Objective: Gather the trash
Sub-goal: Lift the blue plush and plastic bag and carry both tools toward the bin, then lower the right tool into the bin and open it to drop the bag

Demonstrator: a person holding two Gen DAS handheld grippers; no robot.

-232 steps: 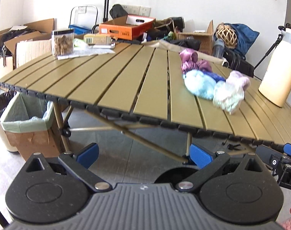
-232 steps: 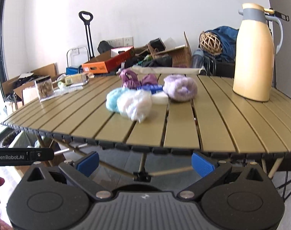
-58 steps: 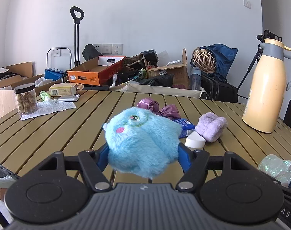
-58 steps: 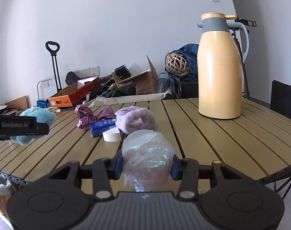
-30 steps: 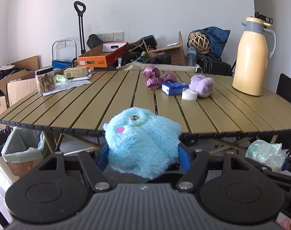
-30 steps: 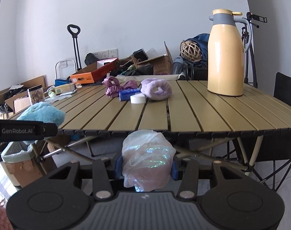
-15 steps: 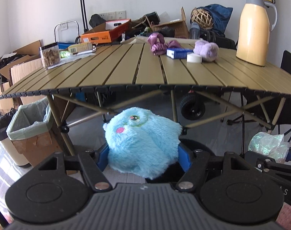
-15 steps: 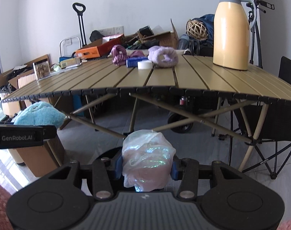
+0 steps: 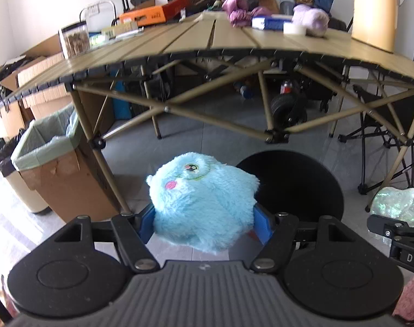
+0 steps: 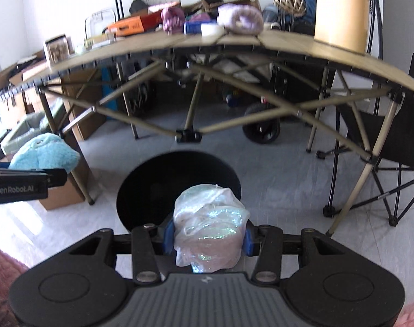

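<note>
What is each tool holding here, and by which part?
The left tool clamps the blue plush toy across its lower sides. The right tool clamps the crumpled iridescent plastic bag across its middle.

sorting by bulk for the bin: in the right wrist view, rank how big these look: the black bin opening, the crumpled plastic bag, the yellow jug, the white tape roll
1. black bin opening
2. yellow jug and crumpled plastic bag: similar; the bag is nearer, the jug cropped, so unranked
3. white tape roll

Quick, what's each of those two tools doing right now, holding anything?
Left tool: closed on a fluffy blue plush toy.
Right tool: closed on a crumpled iridescent plastic bag.
</note>
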